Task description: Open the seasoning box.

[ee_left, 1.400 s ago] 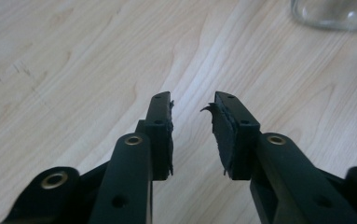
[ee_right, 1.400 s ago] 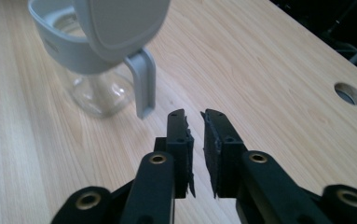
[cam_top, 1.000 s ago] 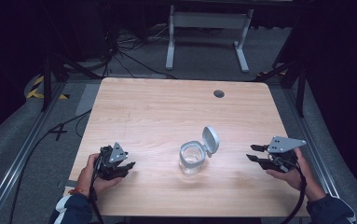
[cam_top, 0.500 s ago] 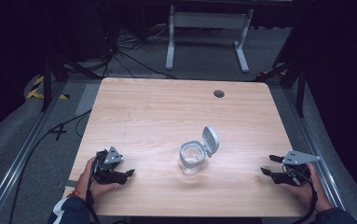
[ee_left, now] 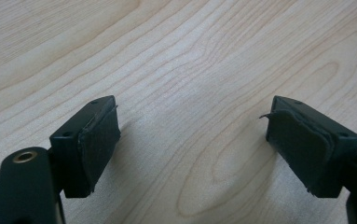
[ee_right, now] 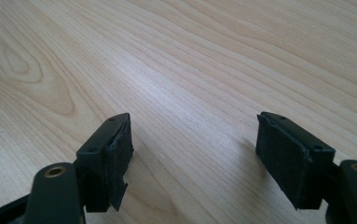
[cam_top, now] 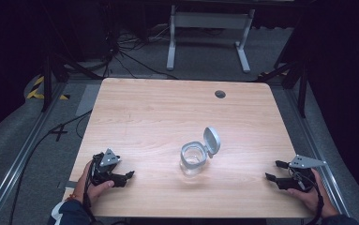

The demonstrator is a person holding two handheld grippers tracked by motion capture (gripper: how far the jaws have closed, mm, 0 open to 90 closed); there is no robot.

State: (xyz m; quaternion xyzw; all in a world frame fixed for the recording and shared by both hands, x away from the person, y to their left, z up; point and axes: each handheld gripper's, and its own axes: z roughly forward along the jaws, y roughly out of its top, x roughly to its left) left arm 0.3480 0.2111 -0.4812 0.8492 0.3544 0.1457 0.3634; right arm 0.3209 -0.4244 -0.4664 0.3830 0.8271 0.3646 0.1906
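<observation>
1. Clear jar [cam_top: 193, 159] is sitting mid-table [cam_top: 168, 112], near the front edge — hinged lid [cam_top: 211, 139] is standing flipped up.
2. Left gripper [cam_top: 126, 176] is resting at the front-left, jaws spread, gripping nothing.
3. Right gripper [cam_top: 274, 171] is resting at the front-right — jaws spread, empty, well apart from the jar.

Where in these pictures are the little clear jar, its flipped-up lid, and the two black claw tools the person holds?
jar [cam_top: 192, 161], high view, on its clear glass body.
lid [cam_top: 211, 139], high view, on the raised grey disc.
left gripper [cam_top: 126, 175], high view, between its fingertips.
right gripper [cam_top: 274, 170], high view, between its fingertips.
</observation>
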